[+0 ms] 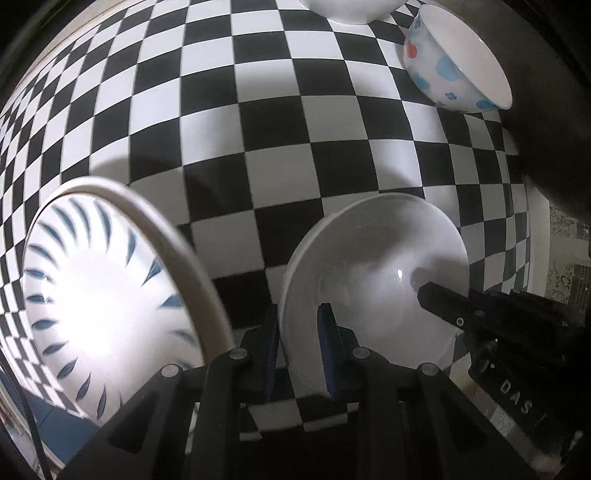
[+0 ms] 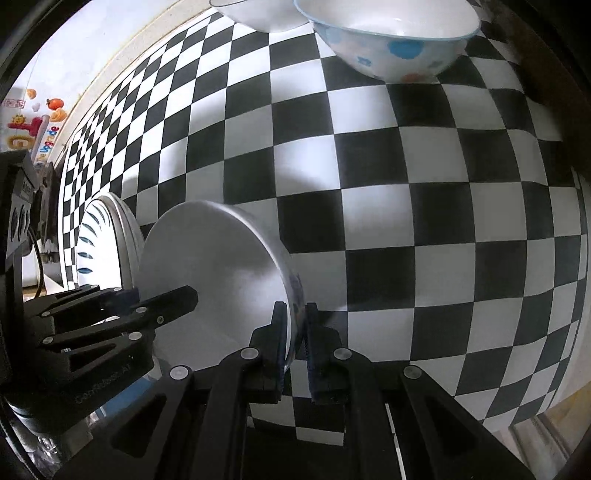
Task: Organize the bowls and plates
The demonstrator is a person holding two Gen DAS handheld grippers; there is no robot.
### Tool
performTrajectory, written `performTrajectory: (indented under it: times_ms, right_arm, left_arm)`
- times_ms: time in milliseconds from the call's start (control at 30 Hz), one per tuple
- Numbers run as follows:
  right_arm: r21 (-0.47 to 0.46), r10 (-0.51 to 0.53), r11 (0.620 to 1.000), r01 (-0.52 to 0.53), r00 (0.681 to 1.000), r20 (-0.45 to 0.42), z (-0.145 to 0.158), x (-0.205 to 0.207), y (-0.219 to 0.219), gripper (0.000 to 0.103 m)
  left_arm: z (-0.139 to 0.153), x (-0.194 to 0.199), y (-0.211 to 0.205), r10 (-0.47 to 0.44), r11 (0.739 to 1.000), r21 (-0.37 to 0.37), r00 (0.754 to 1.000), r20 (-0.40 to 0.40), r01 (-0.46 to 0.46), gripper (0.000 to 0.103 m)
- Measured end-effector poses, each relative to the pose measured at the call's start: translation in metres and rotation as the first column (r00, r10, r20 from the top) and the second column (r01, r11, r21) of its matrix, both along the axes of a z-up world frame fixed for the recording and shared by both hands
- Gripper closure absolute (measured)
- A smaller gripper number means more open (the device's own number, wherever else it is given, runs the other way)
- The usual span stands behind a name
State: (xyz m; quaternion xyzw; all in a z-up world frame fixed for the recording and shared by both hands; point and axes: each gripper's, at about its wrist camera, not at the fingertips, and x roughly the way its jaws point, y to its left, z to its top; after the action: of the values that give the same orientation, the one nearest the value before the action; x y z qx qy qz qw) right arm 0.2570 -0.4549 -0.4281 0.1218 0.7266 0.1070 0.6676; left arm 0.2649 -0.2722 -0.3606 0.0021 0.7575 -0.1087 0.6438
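Note:
A white bowl [image 1: 373, 266] is held up over the checkered table, its rim pinched on both sides. My left gripper [image 1: 301, 325] is shut on its left rim. My right gripper [image 2: 295, 325] is shut on the opposite rim of the same bowl [image 2: 214, 251]; its outside shows a faint blue flower print. Each gripper shows in the other's view, the right one [image 1: 454, 302] inside the bowl's far edge. A white plate with blue dashes [image 1: 99, 295] lies low at the left, also in the right wrist view [image 2: 99, 240].
A flower-print bowl [image 1: 454, 59] stands at the far right of the checkered table [image 1: 258, 129], also seen in the right wrist view [image 2: 391, 40]. A plain white bowl [image 1: 347, 9] sits beside it at the far edge. The table's right edge is near.

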Motion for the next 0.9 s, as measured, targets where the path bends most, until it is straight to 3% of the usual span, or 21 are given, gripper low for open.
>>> performTrajectory:
  times_ms: [100,200,300,367,467,633,767,900]
  right_arm:
    - [0.016,0.003,1.000,-0.003,0.999,-0.034,0.010,0.004,-0.012,0.092]
    - [0.004,0.005,1.000,-0.005,1.000,0.007,0.040,0.012,-0.024,0.088]
    - [0.008,0.002,1.000,-0.002,0.997,0.073,0.080,0.030,-0.034,0.074]
    - [0.012,0.007,1.000,-0.009,0.994,0.113,0.101,0.046,-0.035,0.058]
    - [-0.008,0.016,1.000,-0.014,0.982,0.190,0.129,0.081,-0.036,0.057]
    - [-0.062,0.005,0.998,0.010,0.971,0.240,0.132,0.162,-0.039,0.057]
    - [-0.111,0.000,0.994,0.023,0.979,0.203,0.102,0.233,-0.037,0.057]
    - [-0.121,-0.005,0.992,0.021,0.991,0.133,0.060,0.280,-0.036,0.058]
  left_arm:
    - [0.033,-0.004,0.001,0.005,1.000,0.004,0.998,0.059,-0.005,0.084]
    - [0.073,0.000,0.004,0.015,1.000,-0.003,0.989,0.147,-0.015,0.083]
    - [0.107,0.021,0.005,0.051,0.998,-0.036,0.973,0.223,-0.044,0.075]
    - [0.121,0.039,0.008,0.075,0.996,-0.063,0.963,0.259,-0.061,0.073]
    - [0.133,0.078,0.013,0.126,0.990,-0.103,0.952,0.279,-0.100,0.071]
    - [0.116,0.154,0.008,0.186,0.977,-0.146,0.956,0.229,-0.155,0.071]
    - [0.075,0.205,0.002,0.224,0.963,-0.184,0.963,0.149,-0.195,0.071]
    - [0.032,0.235,-0.006,0.228,0.963,-0.166,0.971,0.078,-0.213,0.071]
